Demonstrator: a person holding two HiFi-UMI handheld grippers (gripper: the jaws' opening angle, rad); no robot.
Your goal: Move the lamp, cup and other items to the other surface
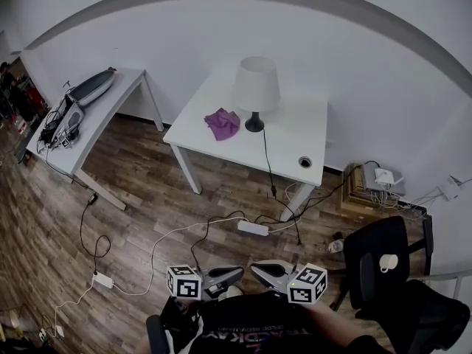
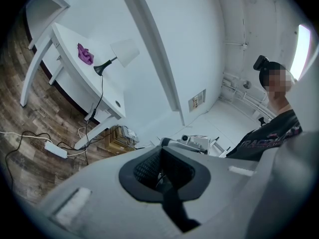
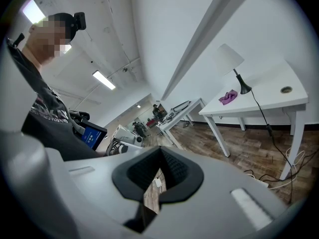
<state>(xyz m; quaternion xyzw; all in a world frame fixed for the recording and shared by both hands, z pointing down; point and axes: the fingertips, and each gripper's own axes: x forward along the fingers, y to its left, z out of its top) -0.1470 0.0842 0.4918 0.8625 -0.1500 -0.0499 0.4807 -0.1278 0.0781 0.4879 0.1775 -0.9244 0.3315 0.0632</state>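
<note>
**Lamp** [image 1: 255,87]: white shade, thin stem, black round base. Stands upright toward the back of the white table [image 1: 221,150]. Its black cord [image 1: 267,161] runs from the base over the front edge down to the floor.

**Purple cloth** [image 1: 222,122]: crumpled, lying just beside the lamp base on its left in the head view.

**Cup** [image 1: 389,262]: small and white, sitting on the black chair [image 1: 376,271] at the right, well apart from the table. Its contents cannot be made out.

**Wooden box** [image 1: 358,190]: on the floor against the wall, right of the table. It holds white adapters with cables leading out.

**Left gripper** [image 2: 160,176]: jaws pressed together with nothing between them, held low and close to the person's dark shirt [image 1: 251,330].

**Right gripper** [image 3: 158,176]: jaws likewise closed and empty, just beside the left one.

**White table, detail**: a round cable opening [image 1: 304,162] sits near its right front corner.

**Second white table** [image 1: 110,105]: at the left, apart from the first. It carries a long grey device [image 1: 92,87] and a tangle of dark gear and wires [image 1: 59,127].

**Floor** [image 1: 147,175]: dark wood planks, with a white power strip [image 1: 253,228] and loose cables lying between the table and the person.

**Wall** [image 1: 332,57]: plain white.
</note>
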